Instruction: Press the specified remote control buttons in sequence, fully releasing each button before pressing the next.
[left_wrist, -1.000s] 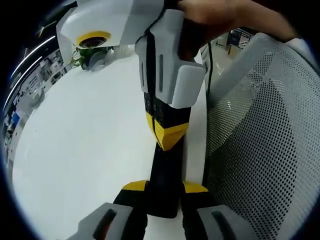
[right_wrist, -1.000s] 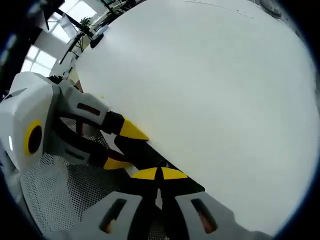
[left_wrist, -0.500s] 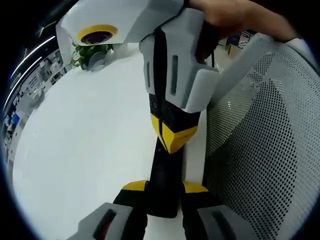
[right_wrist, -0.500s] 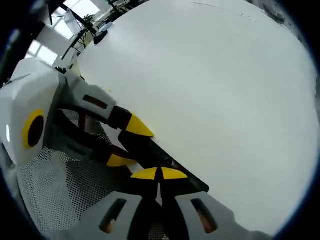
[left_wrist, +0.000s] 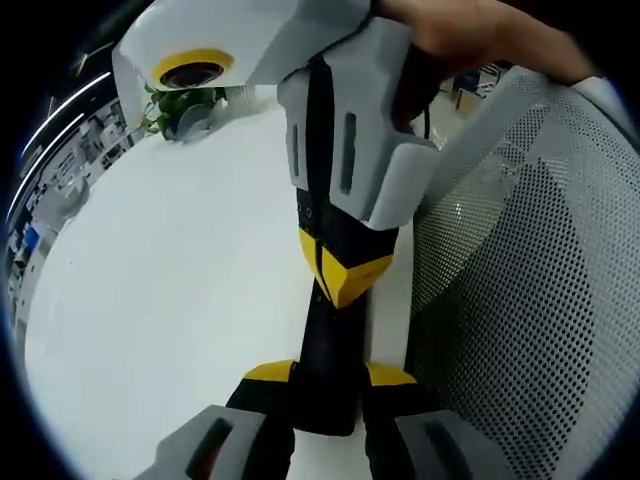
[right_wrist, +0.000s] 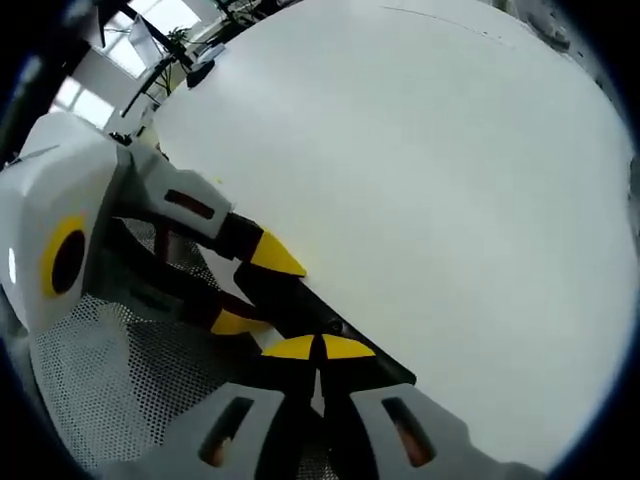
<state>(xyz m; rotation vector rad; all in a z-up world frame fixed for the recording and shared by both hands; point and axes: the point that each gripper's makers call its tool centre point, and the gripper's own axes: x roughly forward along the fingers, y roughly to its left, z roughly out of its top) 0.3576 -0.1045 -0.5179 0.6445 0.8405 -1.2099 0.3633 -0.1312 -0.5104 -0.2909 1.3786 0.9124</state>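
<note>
My left gripper (left_wrist: 328, 380) is clamped on the near end of the black remote (left_wrist: 330, 350), holding it along the table (left_wrist: 170, 290) edge beside a mesh chair (left_wrist: 530, 300). My right gripper (right_wrist: 320, 348) has its tips pinched together, pressed down on the remote's face. If I push off-centre, I judge the remote could twist in the left grip and I'd hit a neighbouring button.

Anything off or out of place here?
Nothing spilled or damaged. The black remote sits at the white table edge beside a mesh chair, clamped by the left hand-held gripper. The right hand-held gripper, jaws closed, points down onto it. The table edge placement is the only oddity.
</note>
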